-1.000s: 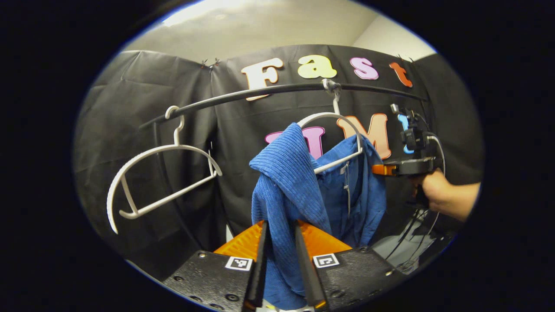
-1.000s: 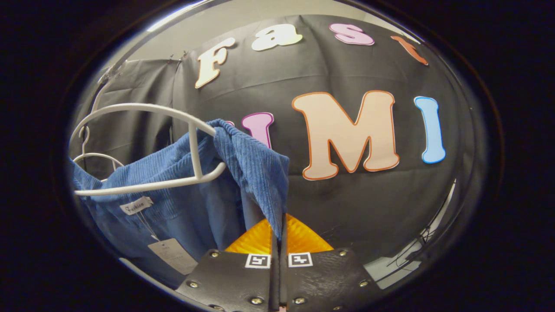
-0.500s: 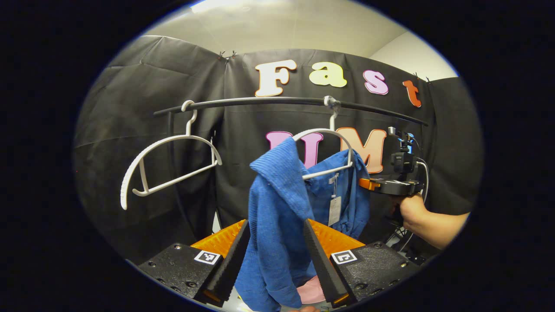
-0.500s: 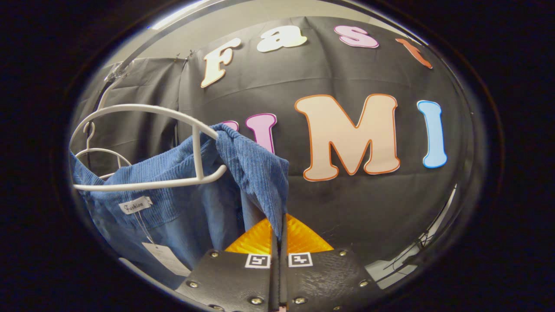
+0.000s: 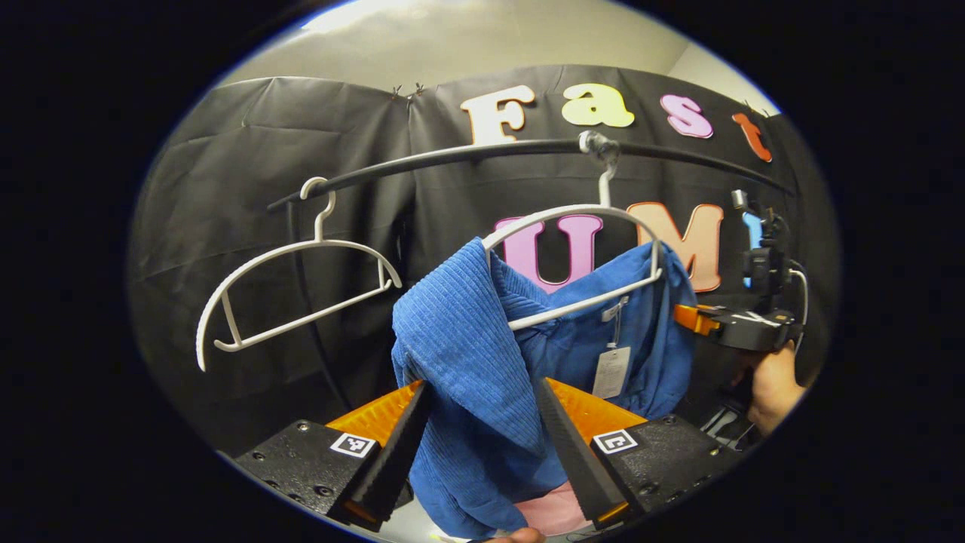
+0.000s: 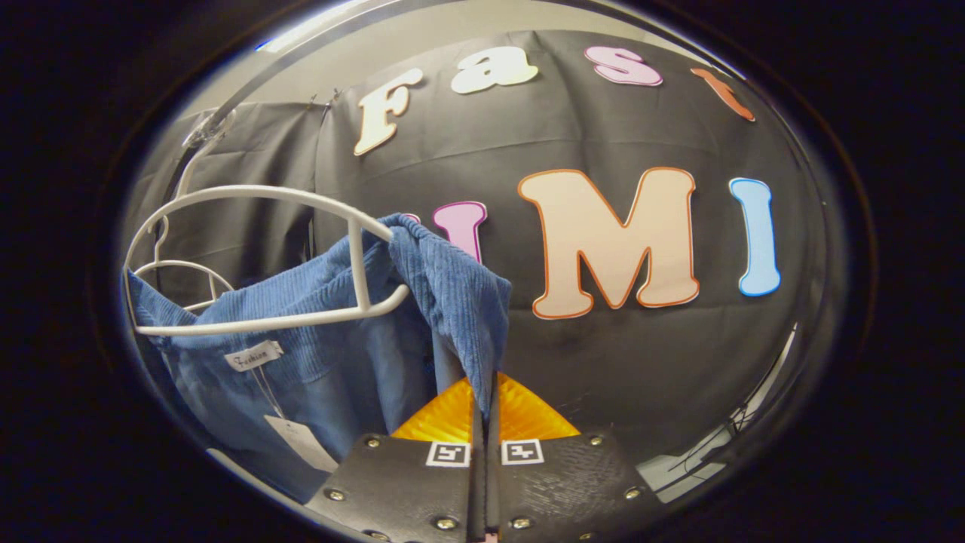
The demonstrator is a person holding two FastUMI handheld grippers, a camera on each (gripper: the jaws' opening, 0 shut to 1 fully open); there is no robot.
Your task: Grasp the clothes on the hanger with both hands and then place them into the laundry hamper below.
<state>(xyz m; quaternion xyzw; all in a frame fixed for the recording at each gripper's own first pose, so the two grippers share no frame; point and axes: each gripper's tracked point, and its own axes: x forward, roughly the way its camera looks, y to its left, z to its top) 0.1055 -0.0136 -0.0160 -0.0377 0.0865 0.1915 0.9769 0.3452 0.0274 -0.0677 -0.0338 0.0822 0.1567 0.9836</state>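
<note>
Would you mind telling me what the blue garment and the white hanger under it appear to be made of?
The blue garment looks like a soft ribbed knit or corduroy-like cloth, matte: fine parallel ridges run along it and it drapes in folds. The white hanger looks like moulded plastic or coated wire: a smooth, slightly glossy, thin rigid curve. Which one I cannot tell.

Even, moderate indoor light from above; pale ceiling (image 5: 482, 38) glows brightest at upper left; fisheye bends the rail (image 5: 482, 154); edges soften; shadows faint.
</note>
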